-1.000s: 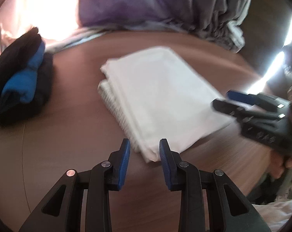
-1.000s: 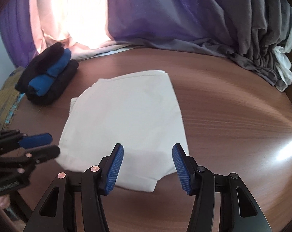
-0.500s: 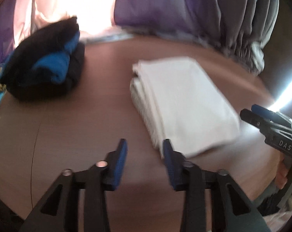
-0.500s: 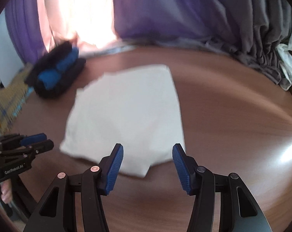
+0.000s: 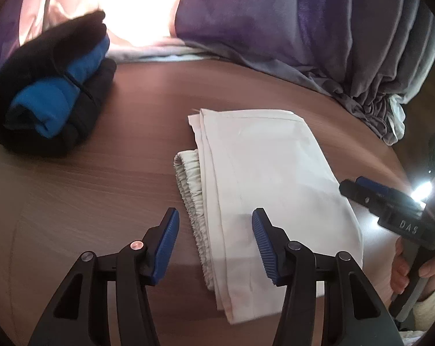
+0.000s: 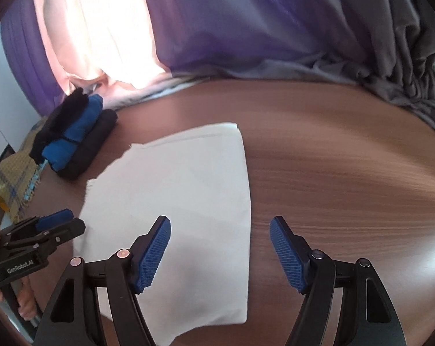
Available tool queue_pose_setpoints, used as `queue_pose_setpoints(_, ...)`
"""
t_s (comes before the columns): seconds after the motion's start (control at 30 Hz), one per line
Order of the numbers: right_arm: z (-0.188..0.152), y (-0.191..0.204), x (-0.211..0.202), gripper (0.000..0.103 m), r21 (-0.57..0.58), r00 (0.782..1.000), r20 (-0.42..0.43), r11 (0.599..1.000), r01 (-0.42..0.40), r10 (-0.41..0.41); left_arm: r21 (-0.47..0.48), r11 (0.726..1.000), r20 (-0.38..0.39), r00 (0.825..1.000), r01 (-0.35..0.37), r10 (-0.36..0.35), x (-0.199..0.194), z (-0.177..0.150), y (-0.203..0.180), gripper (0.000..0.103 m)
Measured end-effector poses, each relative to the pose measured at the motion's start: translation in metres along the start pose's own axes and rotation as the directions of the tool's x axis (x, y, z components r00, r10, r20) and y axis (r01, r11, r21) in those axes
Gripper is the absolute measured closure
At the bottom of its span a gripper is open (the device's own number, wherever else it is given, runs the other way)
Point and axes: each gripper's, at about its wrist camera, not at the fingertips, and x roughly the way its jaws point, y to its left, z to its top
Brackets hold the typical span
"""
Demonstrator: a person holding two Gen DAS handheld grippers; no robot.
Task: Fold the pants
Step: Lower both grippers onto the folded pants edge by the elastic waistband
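Observation:
The white pants (image 5: 269,178) lie folded into a flat rectangle on the brown wooden table (image 5: 87,190), with the gathered elastic waistband (image 5: 188,184) showing along the left edge. My left gripper (image 5: 214,216) hovers over that waistband edge. Its jaws are opening, and the pads touch no cloth. In the right wrist view the pants (image 6: 183,201) reach under my right gripper (image 6: 219,222), which hangs over their right edge. Its jaws are also opening, with nothing gripped. Each gripper shows in the other's view: the right gripper (image 5: 358,186) and the left gripper (image 6: 64,220).
A stack of folded black and blue clothes (image 5: 50,95) sits at the table's far left. Purple and grey curtains (image 6: 275,28) hang behind the table's far edge. A yellow woven cloth (image 6: 12,178) lies beyond the left rim. Bare tabletop (image 6: 347,173) spreads right of the pants.
Both grippers' jaws have spread wider. The left gripper rolled and shifted so the pants' waistband edge now lies under it. The right gripper moved in over the pants' right edge.

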Motion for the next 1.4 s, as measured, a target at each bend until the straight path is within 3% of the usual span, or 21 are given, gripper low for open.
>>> queue_pose_setpoints(0.4, 0.009, -0.009, 0.033, 0.031, -0.04, 0.992, -0.089, 0.995, -0.094, 0.091, -0.144, 0.988, -0.04, 0.997, 0.061, -0.067, 0.032, 0.01, 0.013, 0.048)
queue_pose_setpoints(0.7, 0.011, -0.01, 0.044, 0.032, -0.028, 0.988, -0.082, 0.99, -0.136, 0.134, -0.168, 0.983, -0.04, 0.995, 0.079, -0.087, 0.032, 0.01, 0.012, 0.06)
queue_pose_setpoints(0.97, 0.018, -0.022, 0.047, 0.061, 0.036, 0.989, -0.095, 0.993, -0.114, 0.117, -0.176, 0.981, -0.031, 0.996, 0.079, -0.085, 0.031, 0.009, 0.011, 0.062)
queue_pose_setpoints(1.3, 0.016, -0.03, 0.045, 0.061, 0.095, 0.986, -0.079, 0.986, -0.139, 0.147, -0.146, 0.987, -0.013, 0.998, 0.064, -0.067, 0.033, 0.007, 0.008, 0.061)
queue_pose_setpoints(1.37, 0.017, -0.032, 0.046, 0.078, 0.126, 0.985, -0.082, 0.982, -0.14, 0.151, -0.132, 0.99, -0.013, 0.998, 0.053, -0.055, 0.032, 0.009, 0.006, 0.064)
queue_pose_setpoints(1.4, 0.018, -0.034, 0.046, 0.081, 0.141, 0.986, -0.081, 0.981, -0.135, 0.147, -0.123, 0.991, -0.011, 0.999, 0.047, -0.049, 0.031, 0.01, 0.005, 0.066)
